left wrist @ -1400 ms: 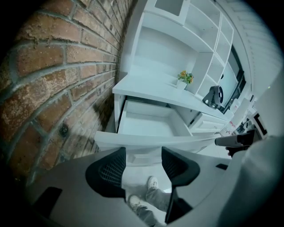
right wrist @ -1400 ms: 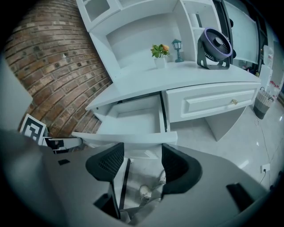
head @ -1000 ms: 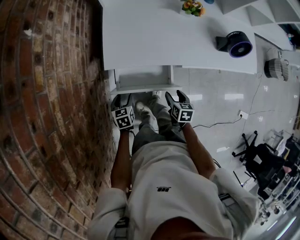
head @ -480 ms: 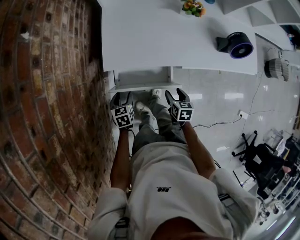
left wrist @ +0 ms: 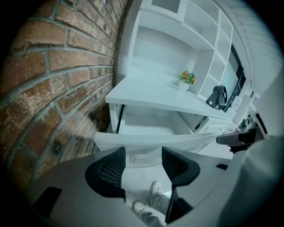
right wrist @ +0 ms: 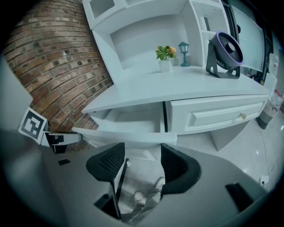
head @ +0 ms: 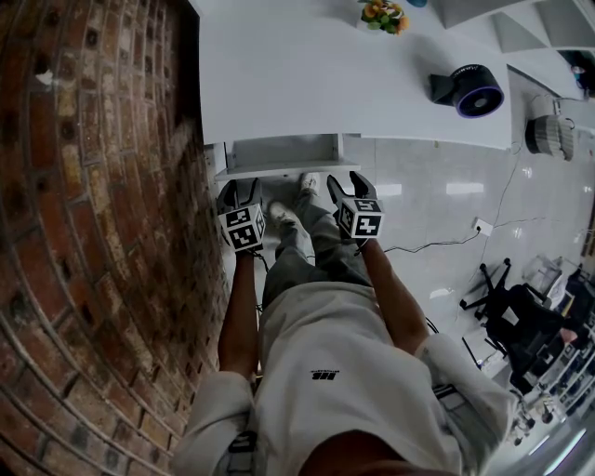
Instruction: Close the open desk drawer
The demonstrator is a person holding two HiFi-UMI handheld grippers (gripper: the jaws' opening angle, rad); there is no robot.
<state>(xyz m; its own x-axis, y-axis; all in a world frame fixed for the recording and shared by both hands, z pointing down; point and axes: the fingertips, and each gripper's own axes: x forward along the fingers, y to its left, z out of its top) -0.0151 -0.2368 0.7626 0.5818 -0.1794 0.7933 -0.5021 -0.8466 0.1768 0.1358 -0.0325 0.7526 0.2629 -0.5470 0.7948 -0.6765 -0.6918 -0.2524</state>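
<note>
The white desk drawer (head: 284, 169) (left wrist: 155, 139) (right wrist: 128, 135) stands pulled out from under the left end of the white desk (head: 353, 84), empty inside. My left gripper (head: 240, 192) (left wrist: 143, 167) is open just below the drawer's front panel, near its left end. My right gripper (head: 349, 189) (right wrist: 142, 165) is open too, close under the front panel's right end. Neither holds anything. Whether the fingertips touch the panel is unclear.
A brick wall (head: 93, 232) runs close along the left. A second, shut drawer (right wrist: 217, 115) sits right of the open one. On the desk stand a purple fan (head: 469, 88), a flower pot (head: 383, 14) and a small lamp figurine (right wrist: 183, 53). The person's legs and shoes (head: 288, 223) are below.
Both grippers have moved forward toward the drawer front, and the drawer has slid partly in under the desk.
</note>
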